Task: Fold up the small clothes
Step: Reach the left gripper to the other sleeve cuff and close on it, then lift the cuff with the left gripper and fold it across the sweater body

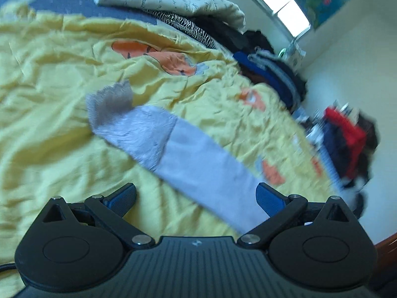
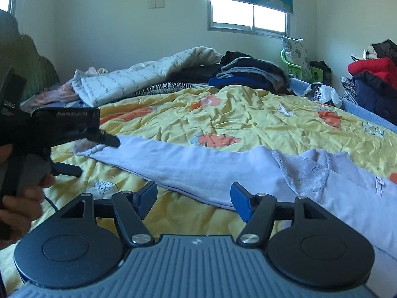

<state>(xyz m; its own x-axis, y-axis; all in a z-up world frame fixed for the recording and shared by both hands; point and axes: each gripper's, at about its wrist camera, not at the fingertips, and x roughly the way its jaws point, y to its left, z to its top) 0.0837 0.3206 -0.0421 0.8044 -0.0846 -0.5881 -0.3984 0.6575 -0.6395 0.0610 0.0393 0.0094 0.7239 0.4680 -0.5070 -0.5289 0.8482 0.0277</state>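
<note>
**A:** How do the two claws stand?

**B:** The left gripper [image 1: 196, 196] has its blue-padded fingers spread wide with nothing pinched. The right gripper [image 2: 193, 198] is also spread wide and empty. From the right wrist view, the left gripper appears at the left edge, held by a person's hand [image 2: 22, 198], its black fingers spread, the upper one just over the garment's far end.

**A:** Where is the clothing?

**B:** A pale lavender, long, soft cotton garment [image 2: 198, 166] lies flat across a crumpled yellow bedspread with orange flower prints [image 2: 248, 119]. It has a white lace panel [image 2: 302, 171] near its right part. In the blurred left view the garment runs diagonally, passing between the fingers, with a grey fuzzy cuff end [image 1: 111, 104] farthest away.

**A:** And beyond?

**B:** A white quilted blanket [image 2: 139, 77], a stack of folded dark clothes [image 2: 250, 74], and a window [image 2: 248, 17].
</note>
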